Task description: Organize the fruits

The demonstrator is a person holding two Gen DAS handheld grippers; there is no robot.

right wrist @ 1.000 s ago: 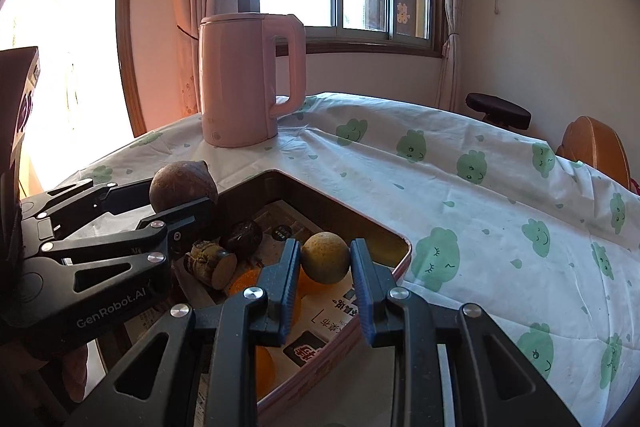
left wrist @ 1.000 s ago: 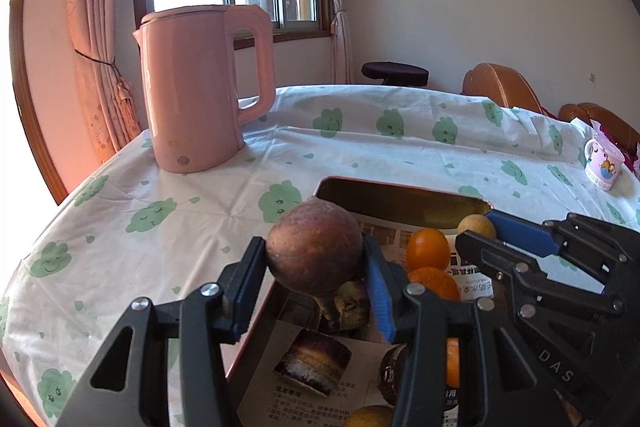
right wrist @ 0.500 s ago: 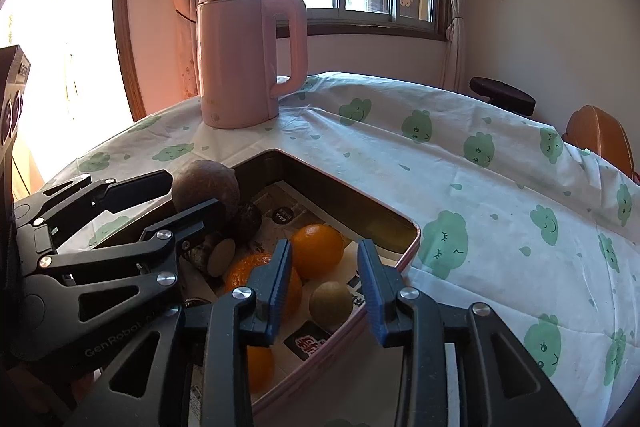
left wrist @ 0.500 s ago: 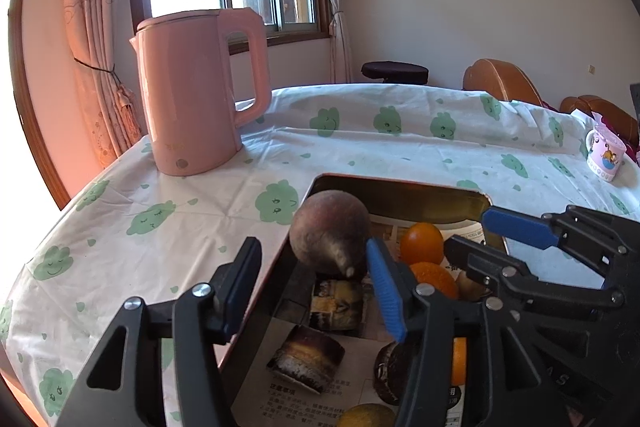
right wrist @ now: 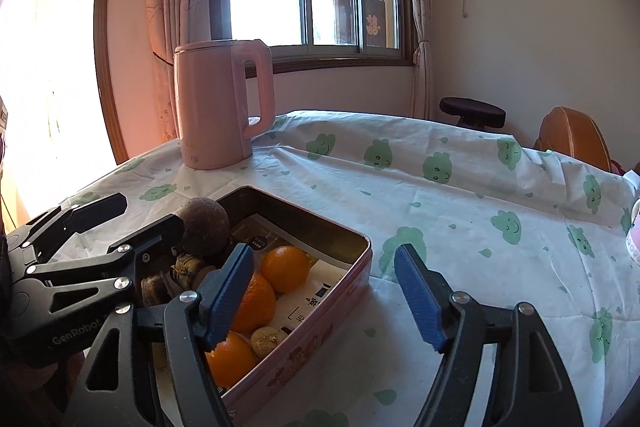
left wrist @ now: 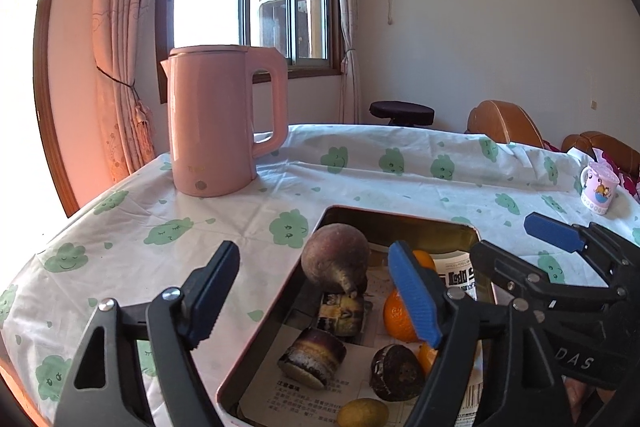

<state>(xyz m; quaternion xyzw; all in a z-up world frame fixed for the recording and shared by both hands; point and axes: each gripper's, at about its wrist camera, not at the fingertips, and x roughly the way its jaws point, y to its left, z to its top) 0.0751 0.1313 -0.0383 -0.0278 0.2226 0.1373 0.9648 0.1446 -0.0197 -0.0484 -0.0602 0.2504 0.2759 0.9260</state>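
Observation:
A pink tin [left wrist: 400,219] [right wrist: 344,291] lined with printed paper sits on the table and holds the fruits. A large brown fruit [left wrist: 335,263] [right wrist: 203,231] rests in its far left corner. Oranges [right wrist: 285,269] [left wrist: 398,315], a small yellow-brown fruit [right wrist: 269,339], dark round fruits [left wrist: 396,367] and cut brown pieces [left wrist: 312,357] lie inside. My left gripper [left wrist: 316,301] is open and empty, raised over the tin's left rim. My right gripper [right wrist: 326,297] is open and empty, raised over the tin's right rim.
A pink kettle [left wrist: 218,123] [right wrist: 222,107] stands at the table's far left by the window. A small cartoon mug [left wrist: 599,187] sits at the far right. The green-cloud tablecloth [right wrist: 460,211] covers the table. A stool [left wrist: 402,109] and brown chairs [left wrist: 504,121] stand behind.
My left gripper let go of the large brown fruit, which now sits in the tin. My right gripper let go of the small yellow-brown fruit into the tin. Both opened wide and pulled back.

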